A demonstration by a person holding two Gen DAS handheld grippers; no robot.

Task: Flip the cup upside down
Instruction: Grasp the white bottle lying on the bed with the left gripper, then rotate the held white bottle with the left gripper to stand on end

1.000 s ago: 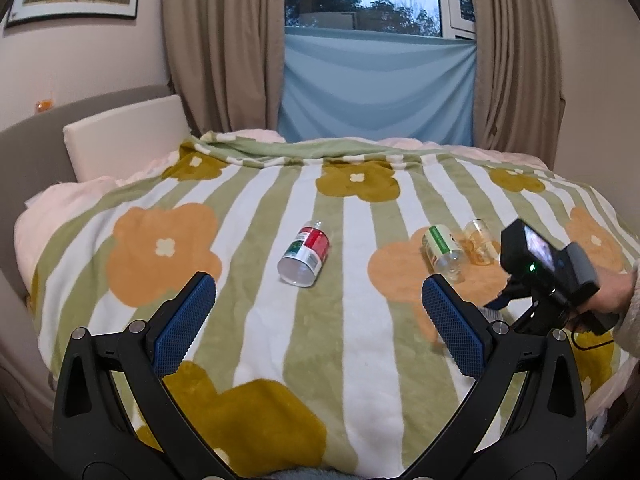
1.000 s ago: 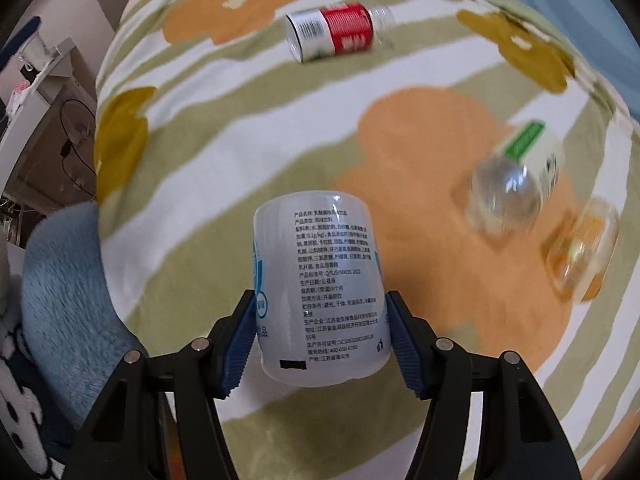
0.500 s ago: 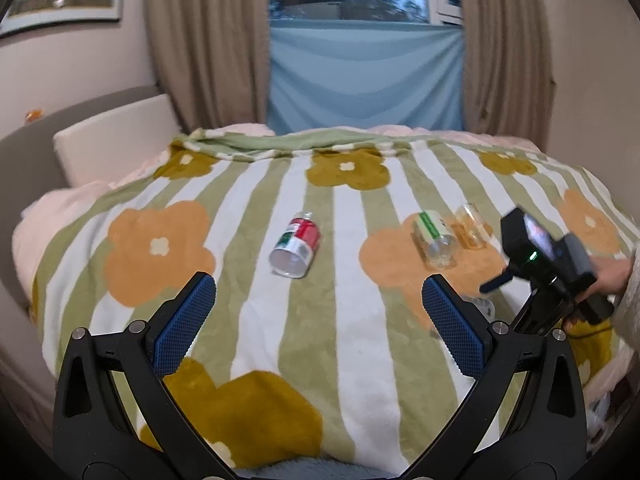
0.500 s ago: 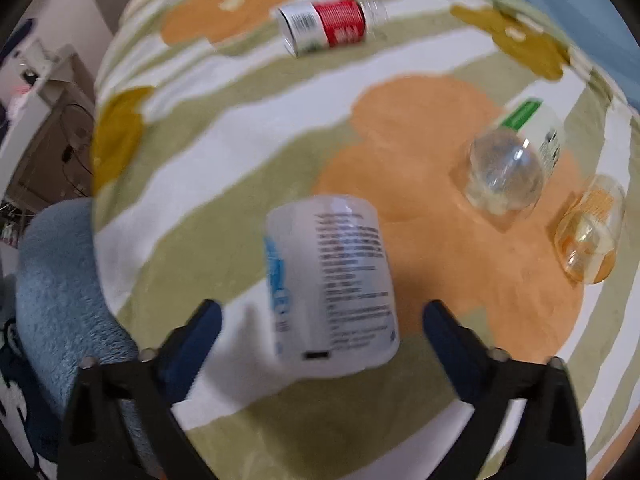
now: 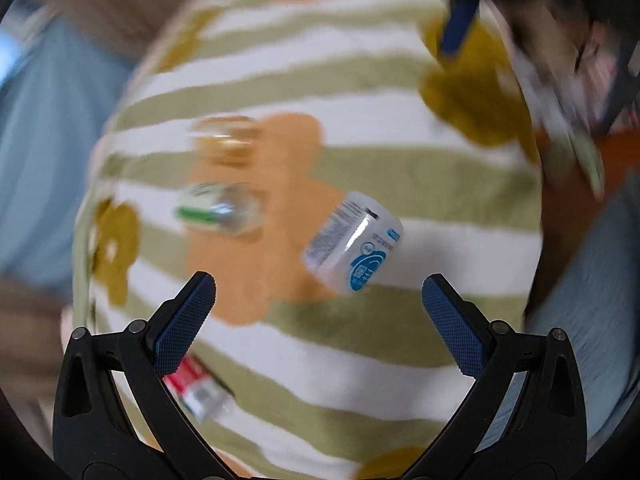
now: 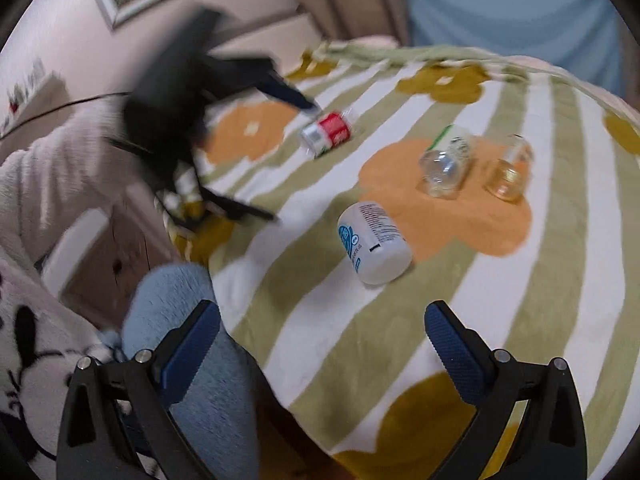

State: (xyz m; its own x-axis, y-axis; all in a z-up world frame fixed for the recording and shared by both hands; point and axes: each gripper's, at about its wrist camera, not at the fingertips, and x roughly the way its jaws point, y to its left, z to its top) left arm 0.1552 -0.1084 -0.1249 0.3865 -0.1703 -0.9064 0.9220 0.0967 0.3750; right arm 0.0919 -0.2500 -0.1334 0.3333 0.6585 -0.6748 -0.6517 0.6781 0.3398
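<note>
A white cup (image 6: 374,242) with a blue label rests tilted on the striped flower blanket (image 6: 560,280), closed end toward the right wrist camera. My right gripper (image 6: 322,344) stands open, pulled back from it, holding nothing. In the blurred left wrist view the same white cup (image 5: 354,242) lies just ahead of my open left gripper (image 5: 320,316), slightly right of the gap and not between the fingers. The left gripper (image 6: 294,162) also appears, blurred, at the left of the right wrist view, over the bed's near corner.
Three other cups lie on the blanket: a red-label cup (image 6: 330,132), a clear green-label cup (image 6: 446,164) and a small amber cup (image 6: 510,170). A fluffy blue cushion (image 6: 192,320), a wooden cabinet (image 6: 116,264) and a person's white sleeve (image 6: 52,184) sit left of the bed edge.
My right gripper opened, let go of the white cup onto the blanket and drew back. My left gripper swung from the bed's foot to above the white cup.
</note>
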